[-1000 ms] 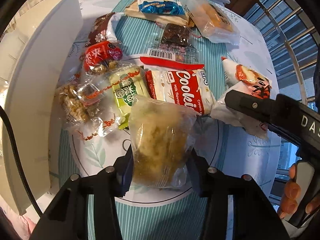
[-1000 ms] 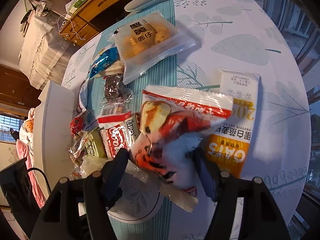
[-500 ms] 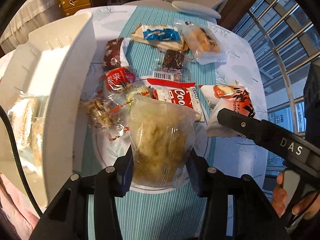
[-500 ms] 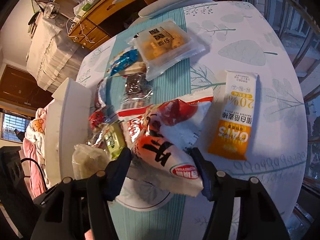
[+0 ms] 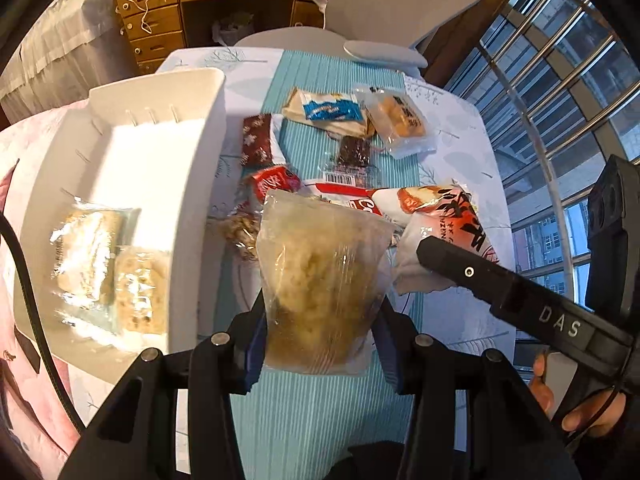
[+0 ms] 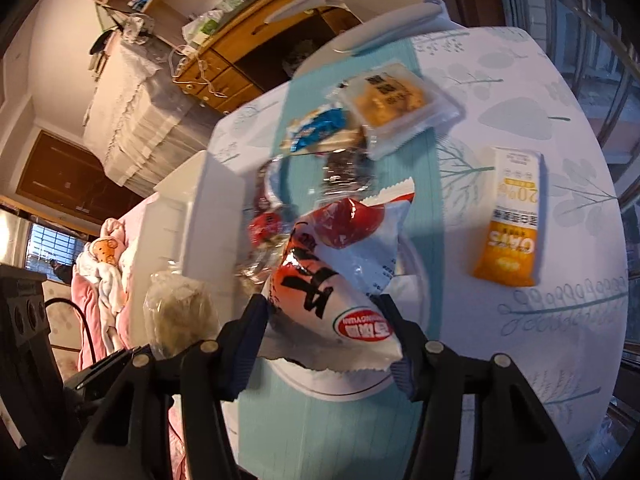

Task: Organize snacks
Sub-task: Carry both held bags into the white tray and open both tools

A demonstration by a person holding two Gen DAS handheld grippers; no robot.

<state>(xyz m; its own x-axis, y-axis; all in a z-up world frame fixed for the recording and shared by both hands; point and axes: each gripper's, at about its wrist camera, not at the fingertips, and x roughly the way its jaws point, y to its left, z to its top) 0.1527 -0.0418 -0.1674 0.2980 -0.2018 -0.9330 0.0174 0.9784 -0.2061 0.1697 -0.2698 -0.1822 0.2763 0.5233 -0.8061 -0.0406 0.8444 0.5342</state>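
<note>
My left gripper [image 5: 322, 344] is shut on a clear bag of pale crumbly snack [image 5: 322, 280], held above the table beside the white bin [image 5: 120, 184]. My right gripper [image 6: 328, 340] is shut on a white and red snack bag [image 6: 340, 276], lifted over the pile. The right gripper also shows in the left wrist view [image 5: 500, 284], with that bag [image 5: 440, 220]. The left gripper's bag shows in the right wrist view [image 6: 180, 312]. The bin holds two wrapped snacks [image 5: 108, 268].
Several snacks lie on the round table [image 5: 460, 152]: a blue and white pack [image 5: 328, 110], a clear pastry pack [image 5: 396, 120], a dark brownie [image 5: 354, 150], a red cookie pack [image 5: 360, 200], an orange oats pack [image 6: 510, 224]. A white chair [image 5: 384, 12] stands behind.
Both grippers have risen with their bags and drawn back from the pile. The left one has shifted toward the white bin, whose inside now shows.
</note>
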